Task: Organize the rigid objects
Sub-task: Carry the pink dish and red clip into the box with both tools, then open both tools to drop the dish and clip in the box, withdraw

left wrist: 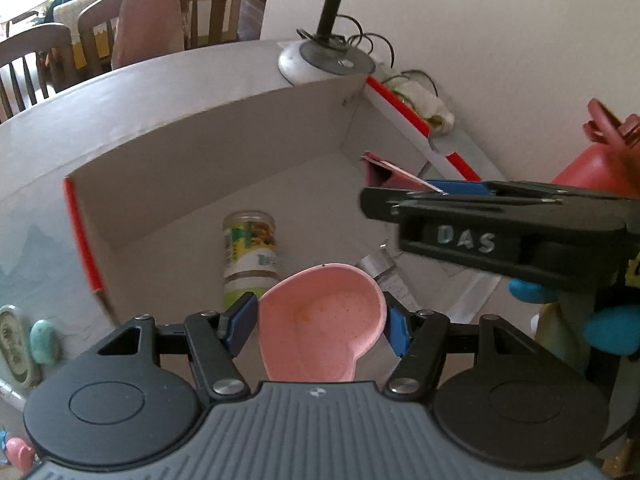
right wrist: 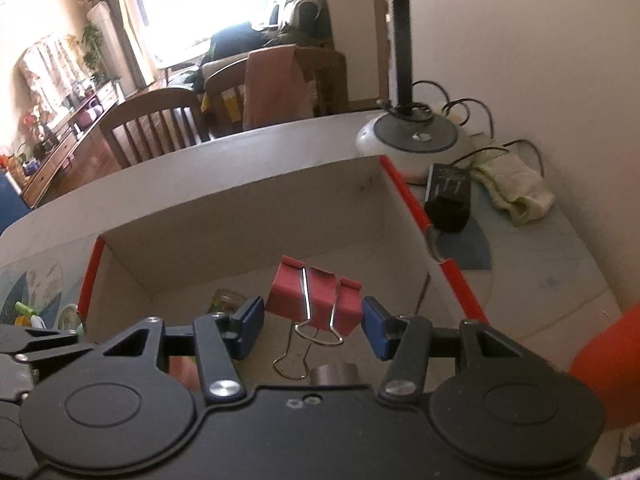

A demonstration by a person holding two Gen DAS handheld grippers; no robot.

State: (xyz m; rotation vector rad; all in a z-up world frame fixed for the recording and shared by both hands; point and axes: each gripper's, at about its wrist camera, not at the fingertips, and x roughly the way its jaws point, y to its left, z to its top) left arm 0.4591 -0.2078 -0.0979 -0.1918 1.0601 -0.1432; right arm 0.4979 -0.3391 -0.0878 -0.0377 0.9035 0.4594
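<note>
Over the open box at the bench's far edge, the left claw grips a pink spoon and the right claw pinches a red binder clip, so each should lower inside the walls, clear of the jar, before releasing.

We are in a lived-in home. Beyond the counter stand wooden dining chairs, one draped with a pink cloth. Farther behind the counter, a bright window lights a sofa heaped with dark clothes; left of it, a low wooden sideboard carries flowers and small household items, with houseplants above.
</note>
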